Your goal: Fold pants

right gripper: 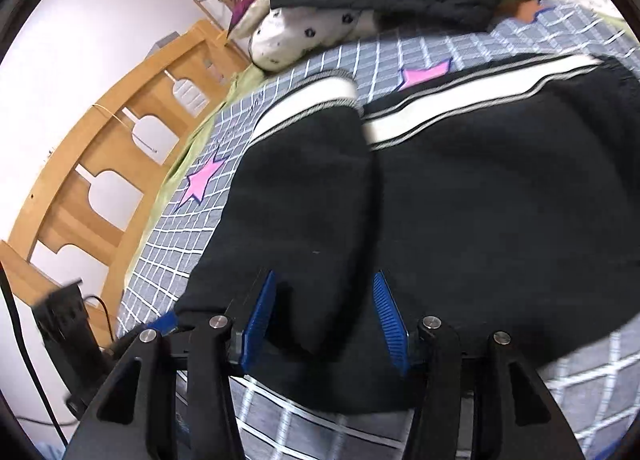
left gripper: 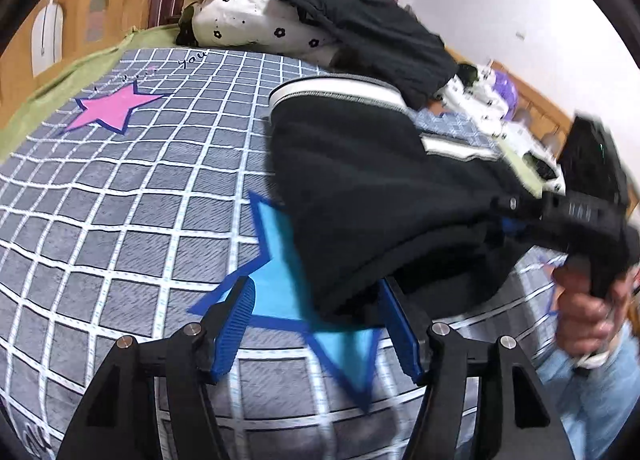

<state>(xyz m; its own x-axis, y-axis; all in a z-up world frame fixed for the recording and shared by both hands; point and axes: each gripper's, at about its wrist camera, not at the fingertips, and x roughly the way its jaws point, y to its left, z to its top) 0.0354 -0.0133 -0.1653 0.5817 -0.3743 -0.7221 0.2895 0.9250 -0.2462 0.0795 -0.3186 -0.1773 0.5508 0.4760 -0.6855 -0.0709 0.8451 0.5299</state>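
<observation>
One pair of black pants (left gripper: 360,196) lies on the grey checked bedspread (left gripper: 120,220), filling the centre and right of both views, and two grippers work at it. In the right wrist view its two black panels sit side by side, each topped by a white band edged in grey stripes (the fabric looks thick and fleecy). The left gripper (left gripper: 316,324) stands wide at the lower centre of its frame, the pants' lower edge between its blue pads but not pinched. The right gripper (right gripper: 324,320) is also parted, its pads apart over the dark cloth. Two pink stars (right gripper: 206,180) and one blue star (left gripper: 280,280) mark the spread
</observation>
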